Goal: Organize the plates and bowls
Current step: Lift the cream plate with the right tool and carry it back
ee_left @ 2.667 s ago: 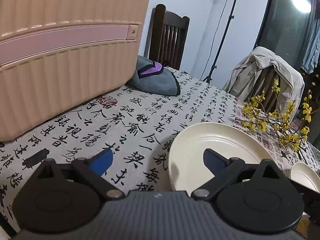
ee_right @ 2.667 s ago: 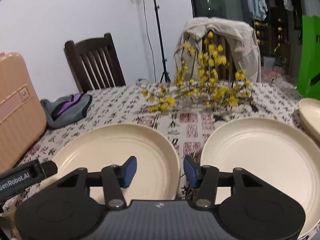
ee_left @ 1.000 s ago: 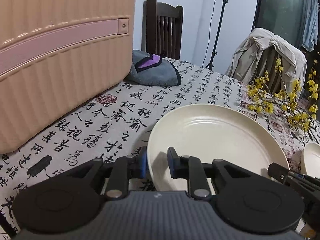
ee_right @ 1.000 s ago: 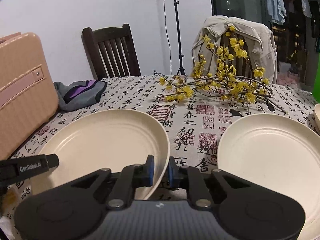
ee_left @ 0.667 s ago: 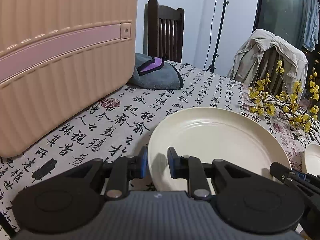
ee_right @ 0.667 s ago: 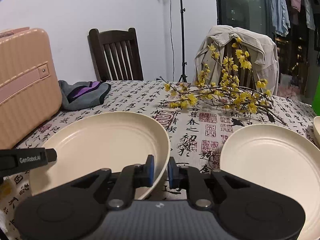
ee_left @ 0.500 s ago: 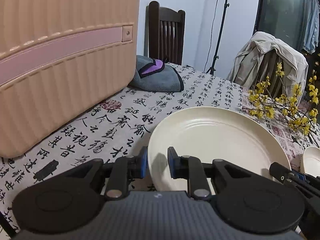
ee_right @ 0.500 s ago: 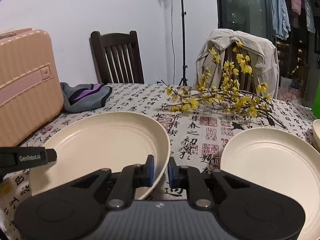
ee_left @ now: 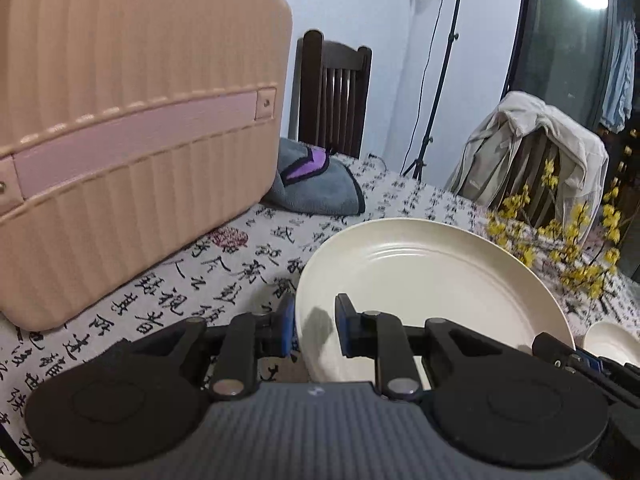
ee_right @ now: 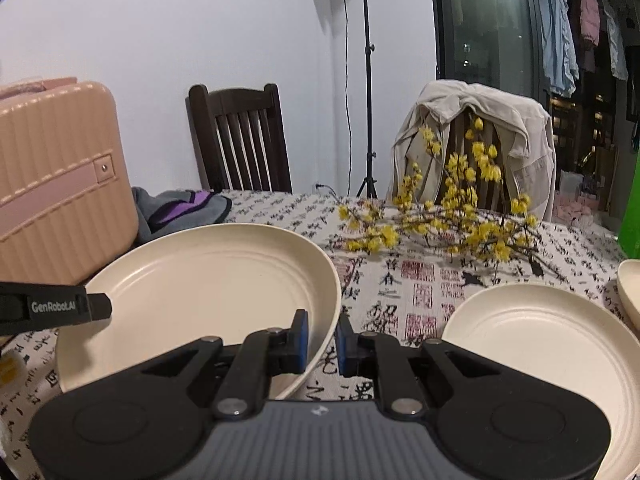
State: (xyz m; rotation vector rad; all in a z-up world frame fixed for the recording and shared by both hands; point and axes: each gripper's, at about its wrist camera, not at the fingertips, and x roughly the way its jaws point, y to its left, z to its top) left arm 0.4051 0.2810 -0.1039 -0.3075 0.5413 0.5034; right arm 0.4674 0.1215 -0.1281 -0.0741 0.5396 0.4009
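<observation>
Tongs, left (ee_left: 314,328) and right (ee_right: 322,340), clamp opposite rims of one cream plate (ee_right: 208,280).

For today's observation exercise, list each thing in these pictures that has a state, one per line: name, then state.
Left hand-held gripper: shut on the big plate's rim.
Right hand-held gripper: shut on the same plate's opposite rim.
Big plate: held by both, empty.
Second plate: flat on the tablecloth, empty.
Suitcase: closed, on the table.
Jacket: draped over a chair.
</observation>
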